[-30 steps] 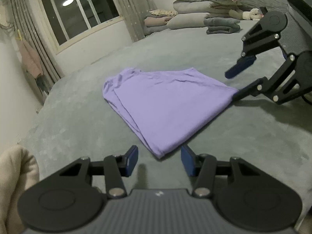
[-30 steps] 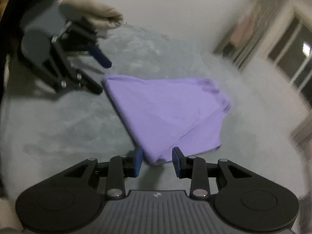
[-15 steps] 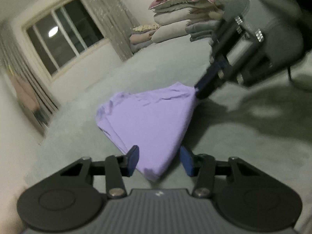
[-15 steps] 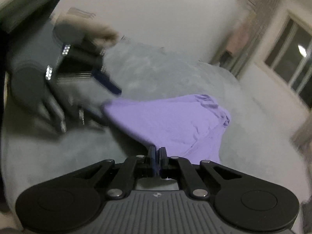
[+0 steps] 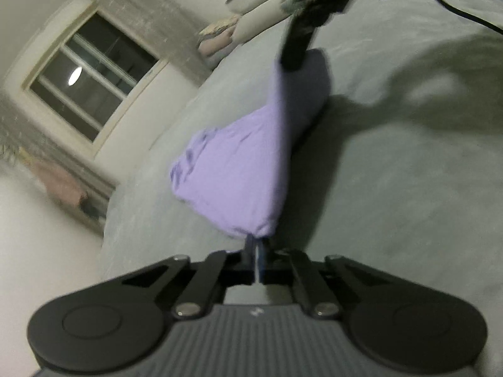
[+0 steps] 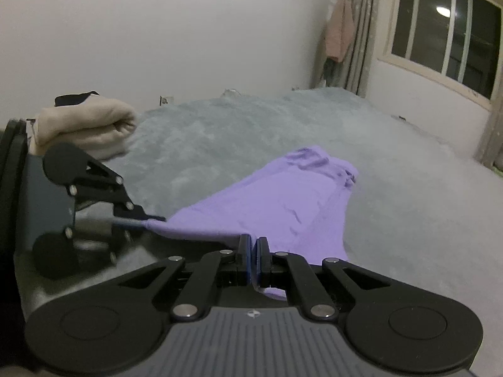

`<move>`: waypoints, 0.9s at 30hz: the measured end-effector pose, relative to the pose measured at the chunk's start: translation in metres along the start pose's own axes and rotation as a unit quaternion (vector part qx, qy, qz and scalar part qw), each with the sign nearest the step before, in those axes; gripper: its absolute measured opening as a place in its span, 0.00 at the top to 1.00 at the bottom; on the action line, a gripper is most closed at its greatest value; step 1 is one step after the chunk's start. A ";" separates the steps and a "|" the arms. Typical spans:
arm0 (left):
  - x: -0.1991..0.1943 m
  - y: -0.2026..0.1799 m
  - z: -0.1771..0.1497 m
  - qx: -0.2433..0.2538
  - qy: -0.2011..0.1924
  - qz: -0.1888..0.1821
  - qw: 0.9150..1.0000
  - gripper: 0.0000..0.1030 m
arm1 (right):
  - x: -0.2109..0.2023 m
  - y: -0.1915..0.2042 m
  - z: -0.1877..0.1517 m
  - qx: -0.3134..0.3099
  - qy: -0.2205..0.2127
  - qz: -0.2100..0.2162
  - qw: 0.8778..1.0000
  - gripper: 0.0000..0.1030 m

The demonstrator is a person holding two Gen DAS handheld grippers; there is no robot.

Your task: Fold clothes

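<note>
The lilac cotton garment point(image 6: 276, 207) lies partly on the grey plush bed cover point(image 6: 424, 220), with two of its corners held up off the cover. The left gripper point(image 5: 257, 245) has its jaws pressed together on one corner; in its own view the cloth bunches right at the fingertips and fans away toward 12 o'clock. The right gripper point(image 6: 253, 245) is likewise clamped on another corner, with a fold of lilac cloth hanging below its jaws at 5 o'clock.

In the right wrist view the left gripper point(image 6: 154, 220) shows at 9 o'clock, its body cut off by the edge of the picture, the cloth drawn taut between the two grips. In the left wrist view the right gripper point(image 5: 294, 59) is a dark smear at 12 o'clock, too blurred to make out its fingers; the garment's underside beneath it is in shadow.

A folded cream fleece blanket point(image 6: 85, 128) sits on the cover at 10 o'clock of the right wrist view, partly hidden behind the left gripper. A blurred stack of folded bedding point(image 5: 245, 3) lies at 12 o'clock in the left view.
</note>
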State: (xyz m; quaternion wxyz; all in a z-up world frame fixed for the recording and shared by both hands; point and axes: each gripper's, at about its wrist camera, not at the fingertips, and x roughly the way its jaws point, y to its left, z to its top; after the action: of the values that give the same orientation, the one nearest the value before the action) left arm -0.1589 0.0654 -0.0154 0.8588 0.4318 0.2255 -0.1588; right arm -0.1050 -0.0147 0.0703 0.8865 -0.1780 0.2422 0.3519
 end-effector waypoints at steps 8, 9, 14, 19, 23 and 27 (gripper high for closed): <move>-0.039 0.001 -0.008 0.002 -0.042 0.025 0.999 0.94 | 0.003 -0.002 -0.001 0.000 0.004 0.000 1.000 0.98; -0.044 0.004 -0.008 -0.007 -0.053 0.019 0.998 0.90 | 0.006 -0.002 -0.001 0.001 0.005 0.000 1.000 0.98; -0.049 -0.013 0.000 0.018 -0.076 0.001 0.997 0.53 | 0.011 -0.002 -0.001 0.005 0.007 0.003 1.000 0.98; -0.031 -0.019 0.012 0.017 -0.058 -0.021 0.998 0.62 | 0.010 -0.003 0.001 0.013 0.004 0.002 1.000 0.98; -0.025 -0.023 0.012 0.013 -0.035 -0.025 0.999 0.95 | 0.010 -0.005 0.002 0.019 0.002 0.001 1.000 0.98; -0.020 -0.025 0.011 0.020 -0.015 -0.021 0.999 0.97 | 0.009 -0.005 0.000 0.019 0.005 0.002 1.000 0.98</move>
State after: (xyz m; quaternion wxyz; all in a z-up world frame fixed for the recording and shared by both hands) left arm -0.1847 0.0436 -0.0156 0.8496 0.4420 0.2186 -0.1873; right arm -0.0956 -0.0134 0.0660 0.8880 -0.1626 0.2534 0.3477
